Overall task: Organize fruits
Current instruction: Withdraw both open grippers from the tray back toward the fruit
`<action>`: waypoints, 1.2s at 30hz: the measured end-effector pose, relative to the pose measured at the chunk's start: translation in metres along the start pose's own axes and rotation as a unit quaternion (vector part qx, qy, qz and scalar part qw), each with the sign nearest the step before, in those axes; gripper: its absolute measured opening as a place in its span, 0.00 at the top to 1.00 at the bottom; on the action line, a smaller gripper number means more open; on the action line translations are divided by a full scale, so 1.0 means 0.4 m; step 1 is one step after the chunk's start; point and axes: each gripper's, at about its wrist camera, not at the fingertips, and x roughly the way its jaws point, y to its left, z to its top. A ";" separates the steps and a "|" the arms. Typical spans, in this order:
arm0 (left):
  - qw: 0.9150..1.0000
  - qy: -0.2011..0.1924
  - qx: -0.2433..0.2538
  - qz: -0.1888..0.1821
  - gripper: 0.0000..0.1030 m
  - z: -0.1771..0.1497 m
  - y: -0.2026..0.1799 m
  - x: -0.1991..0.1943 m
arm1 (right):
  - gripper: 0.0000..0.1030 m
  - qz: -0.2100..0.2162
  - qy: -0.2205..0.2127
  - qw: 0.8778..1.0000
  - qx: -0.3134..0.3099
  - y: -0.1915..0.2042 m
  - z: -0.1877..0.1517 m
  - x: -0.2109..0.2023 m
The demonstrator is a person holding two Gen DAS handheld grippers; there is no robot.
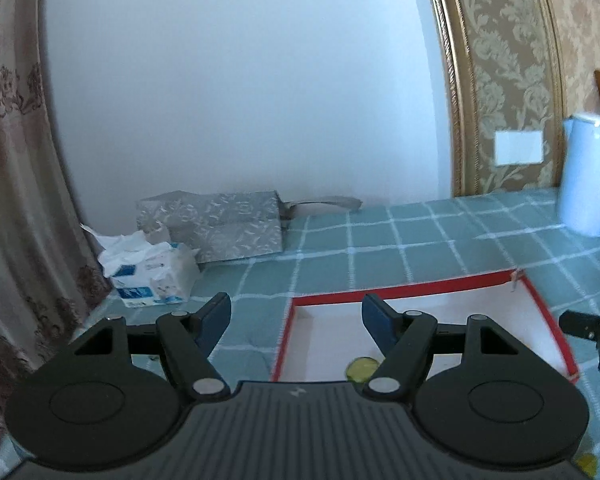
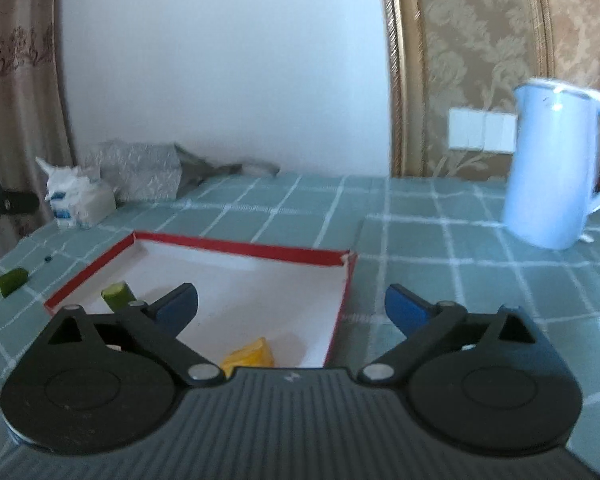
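Grippers left [image 1: 296,314] and right [image 2: 291,306] both spread, empty, above red-rimmed tray [image 2: 240,249]; yellow fruit wedge [image 2: 250,356], green piece [image 2: 117,294] inside tray.

A shallow rectangular cardboard box [image 2: 236,256] with red rim and white inside lies flat and open on the teal checked desk, filling the lower middle of the right wrist view and the lower right of the left wrist view [image 1: 420,286]. Inside it, near its left wall, a short green cylindrical fruit chunk with a pale cut end [image 2: 117,295] stands roughly upright. Low in the box, at lower centre, lies a yellow wedge-shaped fruit piece [image 2: 252,354], partly hidden. Outside the box, at the left edge of the right wrist view, a second green fruit chunk [image 2: 12,281] lies on the cloth, apart from the box.
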 end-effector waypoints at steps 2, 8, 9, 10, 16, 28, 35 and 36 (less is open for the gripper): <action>1.000 -0.005 -0.003 -0.012 0.30 -0.026 0.009 -0.018 | 0.00 -0.026 -0.016 1.000 0.007 -0.006 -0.005 -0.027; 0.999 0.035 0.007 -0.027 0.27 -0.123 0.034 -0.030 | 0.00 -0.012 -0.029 0.997 0.064 -0.042 -0.037 -0.081; 0.999 0.045 0.002 -0.026 0.27 -0.134 0.038 -0.027 | 0.00 -0.008 -0.029 0.997 0.069 -0.044 -0.042 -0.084; 0.998 0.054 -0.004 -0.029 0.27 -0.143 0.042 -0.022 | 0.00 -0.004 -0.028 0.997 0.073 -0.045 -0.048 -0.085; 0.996 0.083 -0.025 -0.026 0.27 -0.198 0.070 0.017 | 0.00 -0.004 -0.025 0.996 0.083 -0.044 -0.063 -0.079; 0.994 0.094 0.035 0.031 0.28 -0.251 0.076 0.118 | 0.00 -0.003 -0.014 0.996 0.089 -0.040 -0.069 -0.064; 0.993 0.114 0.006 0.009 0.28 -0.259 0.105 0.137 | 0.00 0.011 -0.002 0.996 0.087 -0.033 -0.070 -0.057; 0.994 0.113 0.006 0.006 0.28 -0.260 0.105 0.136 | 0.00 0.013 -0.003 0.996 0.088 -0.032 -0.070 -0.058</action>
